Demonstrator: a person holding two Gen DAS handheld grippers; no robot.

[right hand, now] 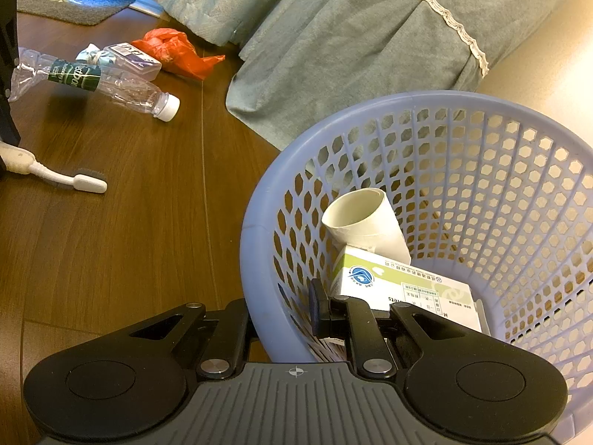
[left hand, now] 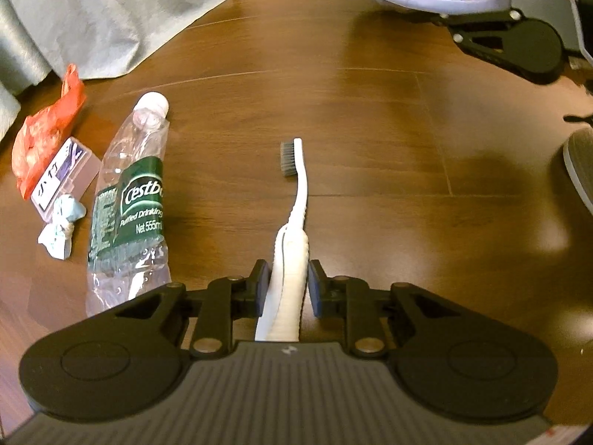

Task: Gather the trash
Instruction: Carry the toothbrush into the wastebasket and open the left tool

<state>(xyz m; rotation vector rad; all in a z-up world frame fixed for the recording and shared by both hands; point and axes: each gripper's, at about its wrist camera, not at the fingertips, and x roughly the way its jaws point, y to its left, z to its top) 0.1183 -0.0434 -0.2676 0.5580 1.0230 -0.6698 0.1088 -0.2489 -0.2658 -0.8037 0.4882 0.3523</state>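
Your left gripper point(left hand: 287, 283) is clamped on the toothbrush point(left hand: 292, 230) at the thick end of its handle, pads pressing from both sides, with the brush lying on the floor point(left hand: 370, 129). Its long axis runs straight ahead along your fingers — head and bristles pointing away from you, handle tail running back under the gripper body. So the lift, as I judge it, is a clean one: the brush will hang out in front rather than swing sideways.

Your right gripper point(right hand: 281, 309) is closed on the basket point(right hand: 255, 237) rim, one finger inside the wall and one outside. From the basket, the toothbrush lies well off to the left, and the bottle point(right hand: 92, 78), the red bag point(right hand: 174, 52) and the small clear box point(right hand: 133, 59) lie farther left and beyond it. The left hand has the brush — carry it toward the basket, head leading.
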